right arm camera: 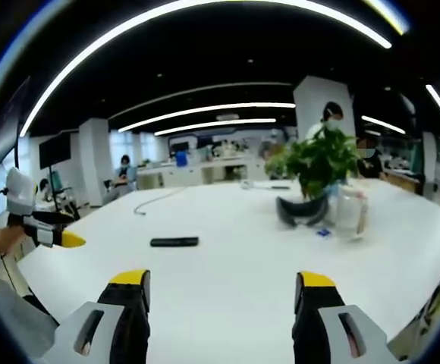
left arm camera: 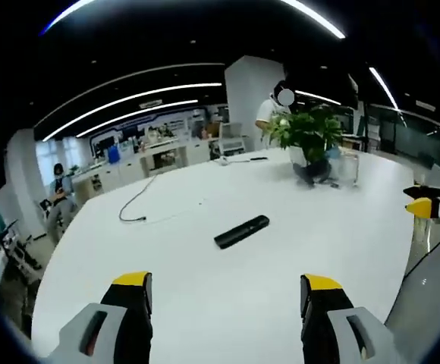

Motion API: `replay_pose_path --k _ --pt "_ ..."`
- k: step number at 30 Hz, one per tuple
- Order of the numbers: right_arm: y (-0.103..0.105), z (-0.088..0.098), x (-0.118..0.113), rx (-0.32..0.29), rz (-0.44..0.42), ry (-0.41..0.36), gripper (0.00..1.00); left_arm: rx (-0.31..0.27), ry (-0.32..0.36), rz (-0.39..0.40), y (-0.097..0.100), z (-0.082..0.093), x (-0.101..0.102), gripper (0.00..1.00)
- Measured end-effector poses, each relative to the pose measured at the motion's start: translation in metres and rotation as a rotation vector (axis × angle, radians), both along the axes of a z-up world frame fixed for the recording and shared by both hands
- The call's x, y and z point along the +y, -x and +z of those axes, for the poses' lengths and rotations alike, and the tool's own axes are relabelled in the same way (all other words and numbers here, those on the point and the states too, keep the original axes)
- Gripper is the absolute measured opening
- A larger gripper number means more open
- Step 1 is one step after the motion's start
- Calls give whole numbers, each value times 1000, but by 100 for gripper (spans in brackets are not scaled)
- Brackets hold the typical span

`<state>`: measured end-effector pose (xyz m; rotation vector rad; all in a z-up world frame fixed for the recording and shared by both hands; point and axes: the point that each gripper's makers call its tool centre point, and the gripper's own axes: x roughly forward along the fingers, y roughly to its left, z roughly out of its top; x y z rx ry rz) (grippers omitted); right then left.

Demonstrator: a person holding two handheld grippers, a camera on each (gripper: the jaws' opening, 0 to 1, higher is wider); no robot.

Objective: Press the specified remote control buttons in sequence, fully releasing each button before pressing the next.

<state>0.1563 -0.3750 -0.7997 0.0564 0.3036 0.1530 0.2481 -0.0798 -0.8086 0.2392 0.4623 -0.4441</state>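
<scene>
The black remote control [left arm camera: 241,231] lies flat on the white table [left arm camera: 205,303], well apart from both grippers with bare tabletop all around it — the left gripper [left arm camera: 226,292] and the right gripper [right arm camera: 221,290] each hold their jaws spread wide with nothing between them. The left gripper view takes in a thin cable [left arm camera: 140,201] trailing across the table's far side, while the right gripper view shows a clear container [right arm camera: 349,212] beside the potted plant [right arm camera: 319,163]. The remote's buttons are too small to make out — and people at the far desks are blurred.
</scene>
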Motion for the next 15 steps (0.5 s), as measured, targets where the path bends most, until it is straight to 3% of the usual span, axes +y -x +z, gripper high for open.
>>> replay_pose_path --k 5,15 --pt "0 -2 0 13 1 6 75 24 -78 -107 -20 -5 -14 82" --pt "-1 -9 3 47 13 18 73 95 -171 -275 -70 -20 -40 74"
